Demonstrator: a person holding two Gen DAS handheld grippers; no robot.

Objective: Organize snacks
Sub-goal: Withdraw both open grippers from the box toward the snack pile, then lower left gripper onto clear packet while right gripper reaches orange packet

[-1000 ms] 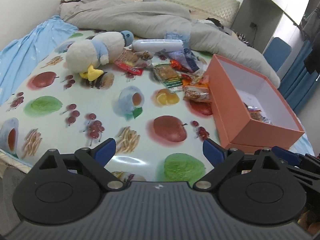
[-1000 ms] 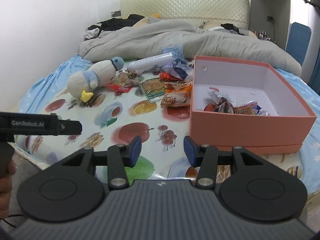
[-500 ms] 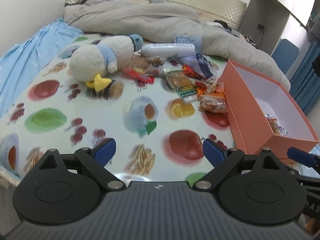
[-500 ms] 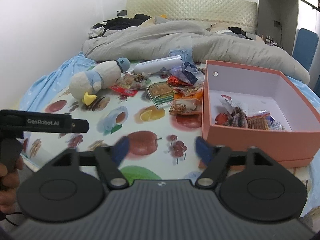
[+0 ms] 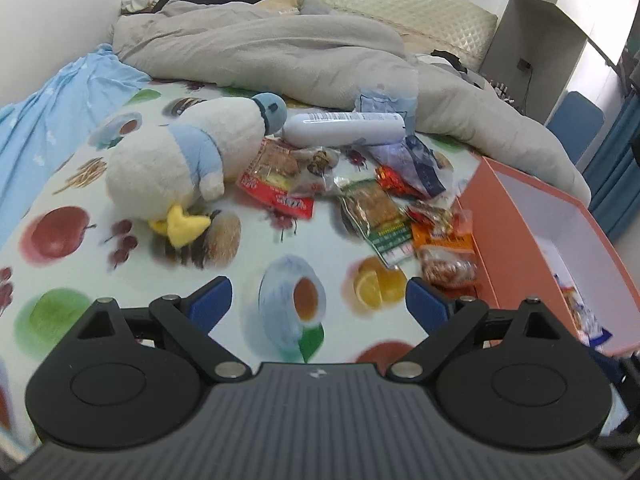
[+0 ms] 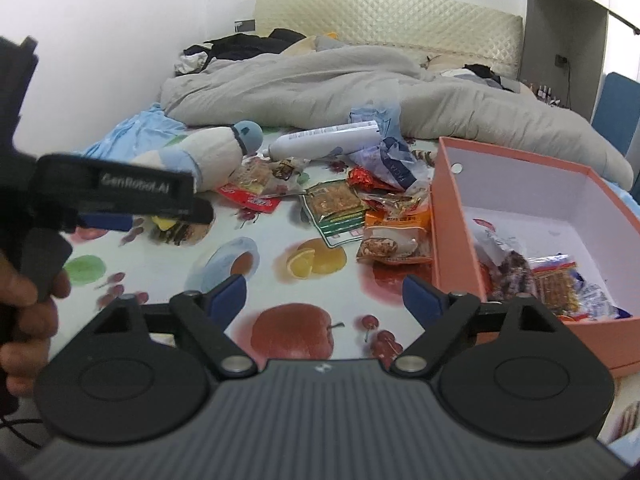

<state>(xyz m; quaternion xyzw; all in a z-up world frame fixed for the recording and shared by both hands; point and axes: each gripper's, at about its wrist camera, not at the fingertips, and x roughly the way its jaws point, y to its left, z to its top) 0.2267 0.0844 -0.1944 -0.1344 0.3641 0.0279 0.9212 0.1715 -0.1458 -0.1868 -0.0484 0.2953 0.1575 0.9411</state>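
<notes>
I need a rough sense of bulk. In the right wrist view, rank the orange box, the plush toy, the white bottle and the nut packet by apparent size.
1. orange box, though nearest the camera
2. plush toy, partly hidden
3. white bottle
4. nut packet, close to the bottle, so unsure

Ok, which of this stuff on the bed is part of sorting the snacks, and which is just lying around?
For the job:
- orange box, some packets already inside
- green-edged cracker packet
- orange nut packet
- red snack packet
- small red wrapper

Lying about:
- plush duck
- white bottle
- grey duvet
- blue-and-white bag, contents unclear
</notes>
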